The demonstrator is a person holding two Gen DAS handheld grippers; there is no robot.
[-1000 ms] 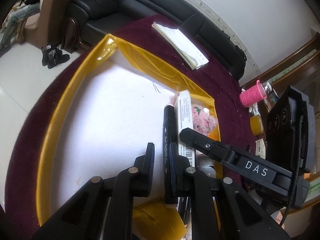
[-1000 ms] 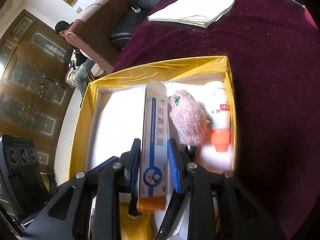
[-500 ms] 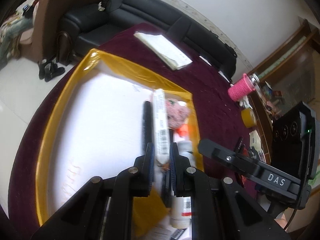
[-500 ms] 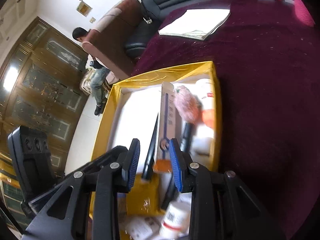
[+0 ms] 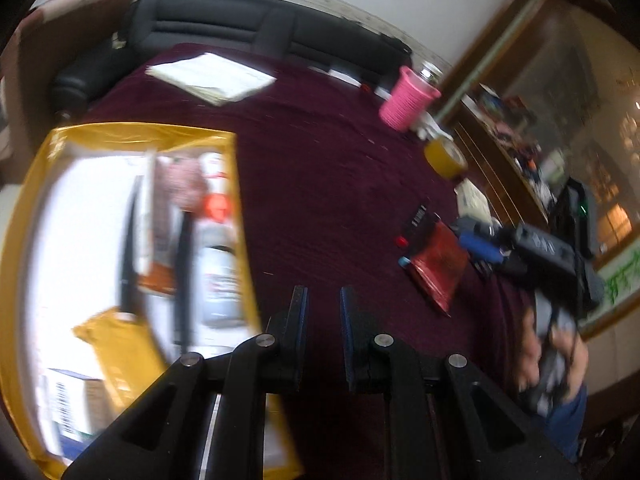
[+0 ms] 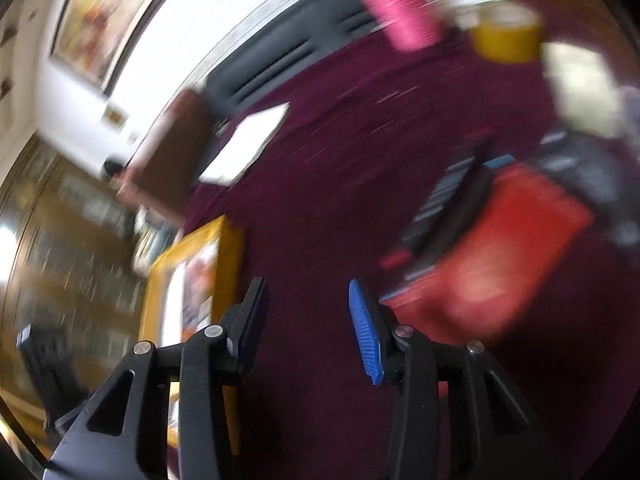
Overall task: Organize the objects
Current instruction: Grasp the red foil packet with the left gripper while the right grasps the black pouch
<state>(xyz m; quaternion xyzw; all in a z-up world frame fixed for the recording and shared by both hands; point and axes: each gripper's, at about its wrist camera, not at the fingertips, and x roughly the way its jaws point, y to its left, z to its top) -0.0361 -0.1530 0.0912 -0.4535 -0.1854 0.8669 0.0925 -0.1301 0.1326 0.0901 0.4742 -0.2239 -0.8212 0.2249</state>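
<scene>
A yellow-rimmed box (image 5: 36,184) with a white floor holds a black pen (image 5: 127,248), a long carton (image 5: 149,216), a pink fluffy thing (image 5: 180,180) and a white bottle with an orange cap (image 5: 216,248). My left gripper (image 5: 323,294) is shut with nothing in it, over the maroon cloth just right of the box. My right gripper (image 6: 306,286) is blurred; its jaws are opening and nothing is between them. Ahead of it to the right lie a red packet (image 6: 500,248) and a black item (image 6: 452,192). In the left wrist view the right gripper (image 5: 480,246) hovers beside the red packet (image 5: 436,264).
A pink cup (image 5: 406,98) and a yellow tape roll (image 5: 444,156) stand at the far right of the maroon cloth (image 5: 328,184). White papers (image 5: 212,76) lie at the back. A black sofa (image 5: 224,20) runs behind the table. A hand (image 5: 560,352) holds the right gripper.
Both grippers swung right, away from the yellow box. The right gripper let go of the long carton, which now lies in the box, and its jaws widened. The left stayed shut.
</scene>
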